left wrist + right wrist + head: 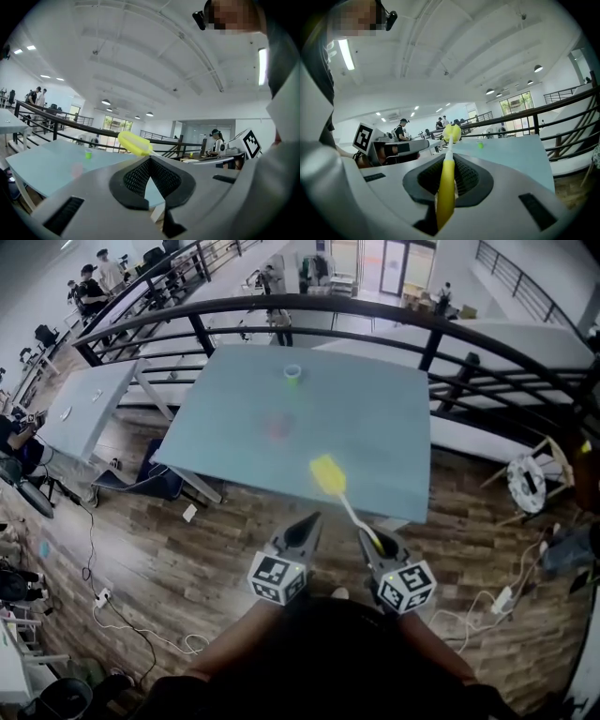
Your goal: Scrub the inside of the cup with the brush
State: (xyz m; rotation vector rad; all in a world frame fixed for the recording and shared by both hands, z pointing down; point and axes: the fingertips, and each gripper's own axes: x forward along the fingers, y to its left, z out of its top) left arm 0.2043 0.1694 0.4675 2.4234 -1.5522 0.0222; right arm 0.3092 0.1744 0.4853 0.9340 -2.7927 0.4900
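Observation:
A small green cup (292, 373) stands upright at the far side of the pale blue table (375, 427); it also shows as a small green cup (88, 154) in the left gripper view and a tiny green cup (480, 146) in the right gripper view. My right gripper (367, 538) is shut on the yellow handle of the brush (446, 187). The brush's yellow sponge head (327, 474) points out over the table's near edge. My left gripper (312, 518) is shut with nothing in it, beside the right one and short of the table. Both grippers are far from the cup.
A faint pinkish smudge (278, 426) lies mid-table; I cannot tell what it is. A black railing (431, 334) runs behind the table. A second table (89, 404) stands to the left. Cables and a power strip (101, 596) lie on the wooden floor.

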